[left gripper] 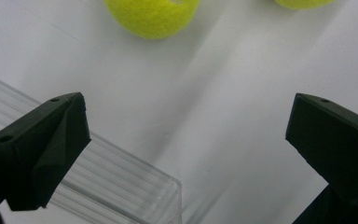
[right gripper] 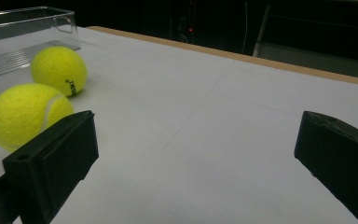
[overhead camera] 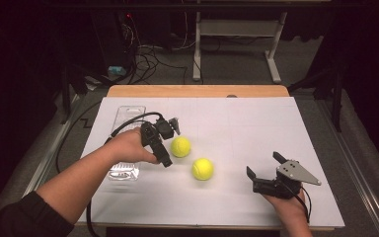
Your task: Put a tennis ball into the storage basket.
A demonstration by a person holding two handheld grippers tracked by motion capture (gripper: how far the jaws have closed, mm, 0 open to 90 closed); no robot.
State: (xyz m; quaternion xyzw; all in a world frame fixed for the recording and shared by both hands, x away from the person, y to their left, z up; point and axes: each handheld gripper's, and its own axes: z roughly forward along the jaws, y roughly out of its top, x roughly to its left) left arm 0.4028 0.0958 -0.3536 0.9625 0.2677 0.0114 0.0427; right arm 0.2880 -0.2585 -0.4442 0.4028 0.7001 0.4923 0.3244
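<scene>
Two yellow tennis balls on the white table, mid-table, left of centre: farther ball (overhead camera: 180, 146) and nearer ball (overhead camera: 202, 169), close together but apart, nearer one slightly right of the other. Left tool (overhead camera: 169, 129) sits just left of the farther ball, held in the person's left hand (overhead camera: 131, 146), jaws wide apart, gripping nothing; in the left gripper view both jaws stand spread over bare table with the balls at the top edge and a ribbed corner of the clear plastic tray (left gripper: 135, 186) under the left jaw. Tray (overhead camera: 128, 114) lies at the left of the table, running near to far, partly under the left hand. Right tool (overhead camera: 265, 168) is at the near right of the table, well apart from the balls, jaws open and empty, grey plate on top. Right gripper view: balls left of its open jaws, tray beyond them. Floor cables and a table frame beyond the far edge.
</scene>
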